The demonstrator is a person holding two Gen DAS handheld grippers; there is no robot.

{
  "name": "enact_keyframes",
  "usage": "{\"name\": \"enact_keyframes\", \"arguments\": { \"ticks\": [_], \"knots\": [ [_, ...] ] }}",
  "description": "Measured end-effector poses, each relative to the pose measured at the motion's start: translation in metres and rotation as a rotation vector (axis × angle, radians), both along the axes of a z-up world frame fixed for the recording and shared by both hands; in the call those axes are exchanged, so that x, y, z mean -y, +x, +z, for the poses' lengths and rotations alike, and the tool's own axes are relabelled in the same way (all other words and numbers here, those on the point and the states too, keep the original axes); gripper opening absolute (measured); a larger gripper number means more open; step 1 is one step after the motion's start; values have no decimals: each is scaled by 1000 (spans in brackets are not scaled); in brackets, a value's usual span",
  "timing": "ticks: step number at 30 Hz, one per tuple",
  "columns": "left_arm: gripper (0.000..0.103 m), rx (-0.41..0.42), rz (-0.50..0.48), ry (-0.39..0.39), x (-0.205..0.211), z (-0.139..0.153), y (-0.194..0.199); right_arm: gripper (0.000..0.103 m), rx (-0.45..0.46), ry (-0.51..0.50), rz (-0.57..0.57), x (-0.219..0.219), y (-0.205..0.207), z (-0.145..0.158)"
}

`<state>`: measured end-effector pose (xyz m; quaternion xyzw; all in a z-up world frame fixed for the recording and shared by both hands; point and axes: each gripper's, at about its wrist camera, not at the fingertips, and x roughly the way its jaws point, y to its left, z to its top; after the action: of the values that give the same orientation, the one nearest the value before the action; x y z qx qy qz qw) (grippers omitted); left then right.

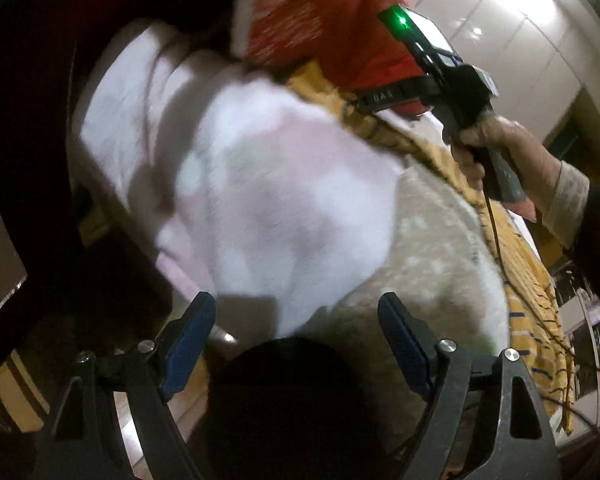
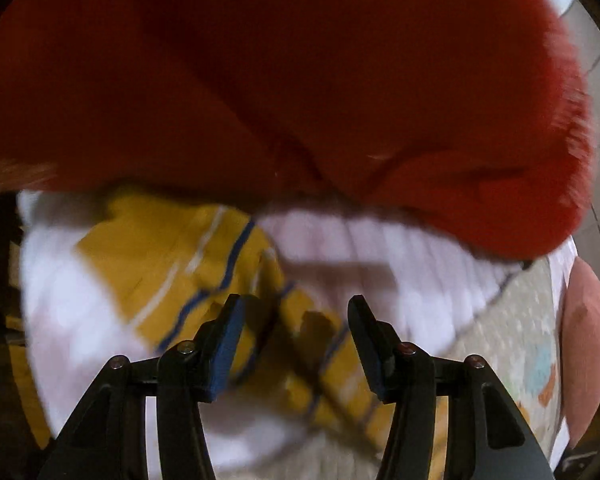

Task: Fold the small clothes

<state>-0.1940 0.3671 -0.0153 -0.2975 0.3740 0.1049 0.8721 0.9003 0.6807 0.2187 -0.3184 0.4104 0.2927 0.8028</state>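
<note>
Left gripper [image 1: 296, 320]: wide open, holds nothing, above the white cloth [image 1: 260, 184].
Right gripper [image 2: 294, 322]: half open, empty, over the yellow striped cloth [image 2: 172, 256].
Clothes: heaped loose with a red cloth [image 2: 300, 80].
Done: I think nothing is folded yet.

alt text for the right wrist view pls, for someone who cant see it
The right gripper hangs open and empty over a mustard-yellow garment with blue and white stripes, its fingers holding nothing. A big red garment fills the upper half, with white cloth beneath its edge. The picture is motion-blurred.
</note>
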Motion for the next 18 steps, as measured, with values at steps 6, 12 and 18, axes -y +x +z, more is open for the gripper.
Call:
{"name": "enact_keyframes", "arguments": {
  "ticks": [6, 12, 18],
  "knots": [
    [82, -31, 12, -40, -6, -13, 3, 10, -107, 56, 2, -17, 21, -11],
    [82, -18, 12, -28, 1, -3, 5, 6, -154, 317, -129, 27, 10, 40],
    [82, 26, -18, -2, 16, 21, 11, 6, -144, 680, -449, 174, 9, 110]
  ]
}}
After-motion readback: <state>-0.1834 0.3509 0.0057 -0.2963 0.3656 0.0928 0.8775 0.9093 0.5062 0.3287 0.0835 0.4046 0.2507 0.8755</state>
